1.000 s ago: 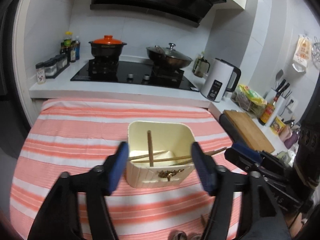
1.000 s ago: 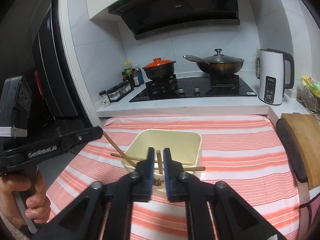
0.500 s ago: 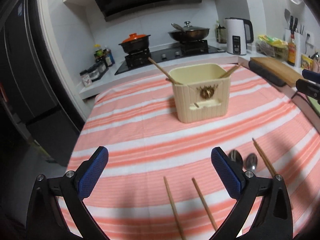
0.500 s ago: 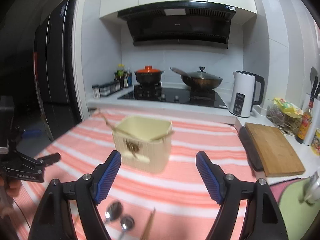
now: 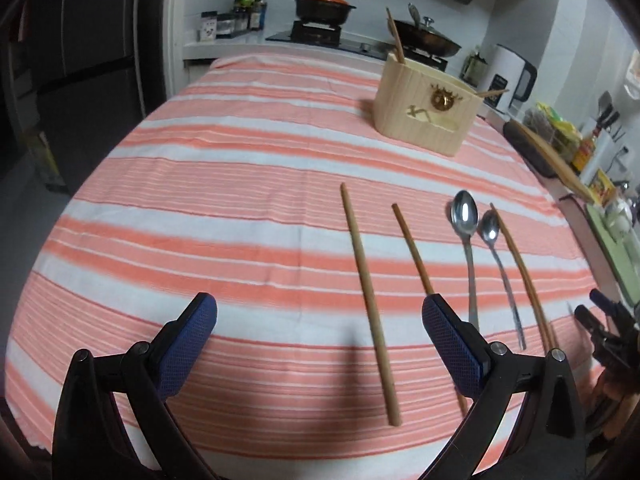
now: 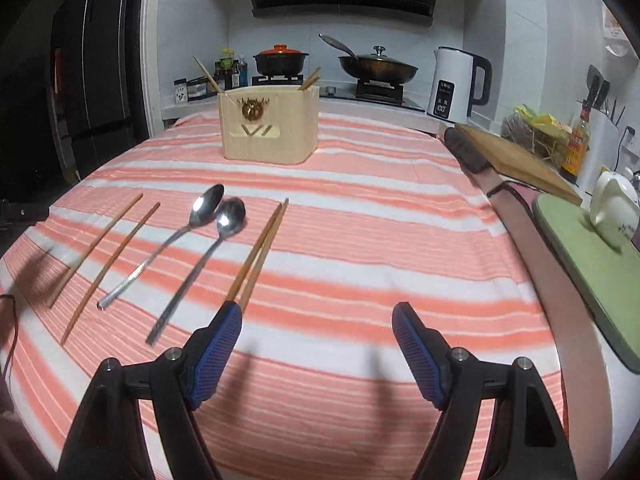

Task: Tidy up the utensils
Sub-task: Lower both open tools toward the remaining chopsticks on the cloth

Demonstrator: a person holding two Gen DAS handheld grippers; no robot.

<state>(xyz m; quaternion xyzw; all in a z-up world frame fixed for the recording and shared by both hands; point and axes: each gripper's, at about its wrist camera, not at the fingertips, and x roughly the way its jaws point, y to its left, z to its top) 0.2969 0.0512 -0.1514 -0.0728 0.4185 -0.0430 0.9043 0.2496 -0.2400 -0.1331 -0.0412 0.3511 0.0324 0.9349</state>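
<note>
Wooden chopstick [image 5: 369, 300] | lies lengthwise between spread, empty left claw [image 5: 320, 344] | right claw [image 6: 318, 354] gaping, empty, beside paired chopsticks [image 6: 260, 252] | left nearer

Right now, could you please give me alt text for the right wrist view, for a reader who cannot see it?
The open right gripper hovers empty over a pink-striped tablecloth where four wooden chopsticks and two metal spoons lie in a row. Behind them stands a cream utensil holder with chopsticks already in it, with a kitchen stove beyond.
</note>
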